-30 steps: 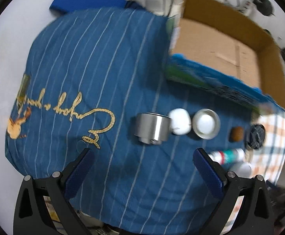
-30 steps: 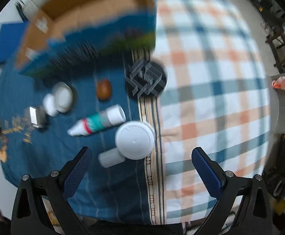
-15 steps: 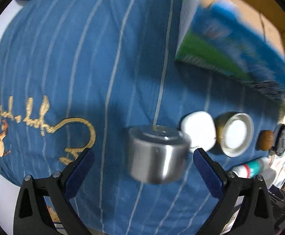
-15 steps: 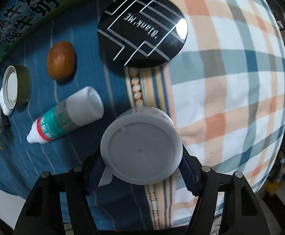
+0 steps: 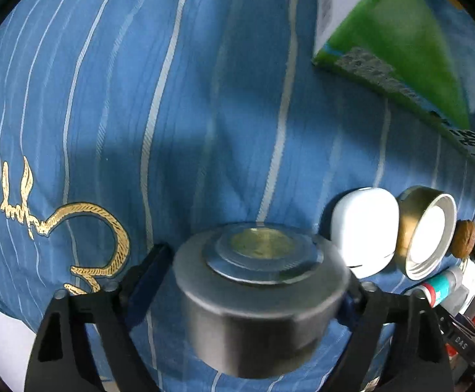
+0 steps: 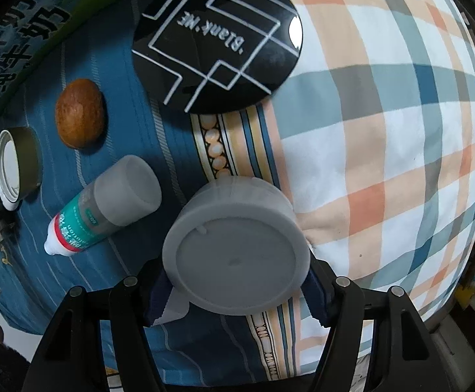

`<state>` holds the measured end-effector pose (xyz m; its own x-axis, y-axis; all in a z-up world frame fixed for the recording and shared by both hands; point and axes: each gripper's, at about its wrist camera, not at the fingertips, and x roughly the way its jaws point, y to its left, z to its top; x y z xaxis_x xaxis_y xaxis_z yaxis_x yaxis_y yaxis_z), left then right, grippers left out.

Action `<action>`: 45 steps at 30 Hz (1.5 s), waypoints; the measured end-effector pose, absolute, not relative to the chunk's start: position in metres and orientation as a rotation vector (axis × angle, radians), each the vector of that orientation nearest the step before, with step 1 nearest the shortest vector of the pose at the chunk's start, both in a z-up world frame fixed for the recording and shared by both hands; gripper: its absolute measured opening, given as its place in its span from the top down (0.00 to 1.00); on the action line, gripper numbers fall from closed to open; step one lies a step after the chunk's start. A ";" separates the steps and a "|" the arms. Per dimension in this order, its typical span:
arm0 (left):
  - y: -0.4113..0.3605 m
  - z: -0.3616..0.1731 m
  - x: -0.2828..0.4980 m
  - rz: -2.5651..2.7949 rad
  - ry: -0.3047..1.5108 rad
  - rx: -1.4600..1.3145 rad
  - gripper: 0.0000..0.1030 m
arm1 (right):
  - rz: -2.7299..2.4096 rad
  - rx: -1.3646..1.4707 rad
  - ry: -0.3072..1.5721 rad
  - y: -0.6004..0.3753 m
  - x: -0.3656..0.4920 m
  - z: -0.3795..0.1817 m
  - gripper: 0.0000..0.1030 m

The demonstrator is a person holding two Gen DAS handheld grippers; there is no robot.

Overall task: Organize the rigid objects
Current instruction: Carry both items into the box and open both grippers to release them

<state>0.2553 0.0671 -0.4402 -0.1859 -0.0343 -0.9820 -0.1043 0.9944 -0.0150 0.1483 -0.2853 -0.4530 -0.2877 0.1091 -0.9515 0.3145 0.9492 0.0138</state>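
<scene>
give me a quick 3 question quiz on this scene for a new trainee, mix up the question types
1. True or false: the left gripper is closed around the metal cylinder.
2. Multiple choice: what lies between the white case and the walnut in the left wrist view? A) the black disc B) the gold-rimmed lid C) the tube
3. Fill in: the right gripper holds a round ____ container.

Key
1. True: its pads sit against both sides of the cylinder.
2. B, the gold-rimmed lid.
3. White. The black disc and the tube lie beyond it on the cloth.
</scene>
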 end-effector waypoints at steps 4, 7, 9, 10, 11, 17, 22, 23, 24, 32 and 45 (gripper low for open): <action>0.064 -0.416 0.247 0.054 1.725 -0.078 0.33 | -0.209 0.267 1.861 -0.281 0.143 -0.454 0.33; 0.061 -0.408 0.237 0.051 1.715 -0.075 0.34 | -0.189 0.255 1.874 -0.283 0.139 -0.455 0.34; 0.059 -0.402 0.228 0.048 1.696 -0.080 0.33 | -0.181 0.267 1.874 -0.284 0.133 -0.450 0.34; 0.062 -0.398 0.223 0.045 1.683 -0.081 0.33 | -0.183 0.288 1.871 -0.287 0.129 -0.448 0.34; 0.064 -0.392 0.216 0.042 1.668 -0.083 0.33 | -0.180 0.312 1.869 -0.290 0.124 -0.446 0.34; 0.050 -0.337 0.180 0.005 1.586 -0.103 0.33 | -0.175 0.342 1.798 -0.294 0.084 -0.417 0.34; 0.032 -0.289 0.161 -0.072 1.522 -0.150 0.33 | -0.115 0.381 1.741 -0.288 0.063 -0.376 0.34; 0.026 -0.280 0.160 -0.092 1.513 -0.151 0.33 | -0.096 0.389 1.729 -0.287 0.060 -0.368 0.34; 0.026 -0.271 0.166 -0.109 1.507 -0.156 0.34 | -0.074 0.402 1.714 -0.286 0.057 -0.357 0.34; -0.004 -0.213 0.230 -0.243 1.442 -0.178 0.34 | 0.059 0.478 1.580 -0.297 0.078 -0.285 0.34; -0.062 -0.191 0.373 -0.268 1.345 -0.080 0.34 | 0.074 0.336 1.459 -0.278 0.279 -0.253 0.34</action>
<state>0.3732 -0.0624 -0.1912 0.1988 -0.2367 -0.9510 0.1454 0.9668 -0.2102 0.2792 -0.2782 -0.2535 0.1181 0.2515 -0.9606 0.1534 0.9512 0.2679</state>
